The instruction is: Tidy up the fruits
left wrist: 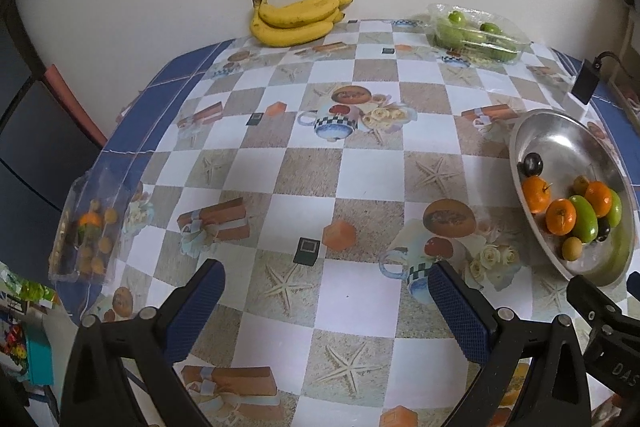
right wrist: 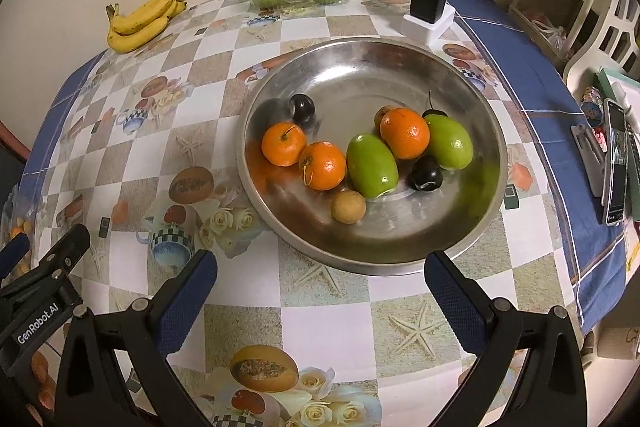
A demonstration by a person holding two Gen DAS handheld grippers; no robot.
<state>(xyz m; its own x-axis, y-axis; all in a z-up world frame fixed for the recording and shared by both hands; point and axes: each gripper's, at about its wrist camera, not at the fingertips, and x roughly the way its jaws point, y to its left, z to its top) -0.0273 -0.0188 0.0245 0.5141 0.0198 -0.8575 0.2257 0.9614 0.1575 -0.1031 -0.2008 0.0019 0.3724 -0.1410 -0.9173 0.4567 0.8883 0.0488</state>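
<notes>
Left gripper (left wrist: 324, 291) wide open, holding nothing, low in frame over table (left wrist: 360, 167). Right gripper (right wrist: 320, 279) wide open too, empty, just below metal bowl (right wrist: 400, 67). Bowl in middle of right view holds three oranges (right wrist: 323, 165), two green fruits (right wrist: 372, 165), dark plums (right wrist: 426, 174), small brown fruit (right wrist: 348, 207). Bananas (left wrist: 296, 17) at top by wall. Clear box of green fruits (left wrist: 476, 33) upper right. Clear box of small fruits (left wrist: 90, 227) at left edge.

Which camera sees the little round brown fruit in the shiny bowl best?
The right wrist view: the small round brown fruit sits near the middle, unblocked, in the shiny metal bowl. In the left wrist view it is small and squashed at the edge.
</notes>
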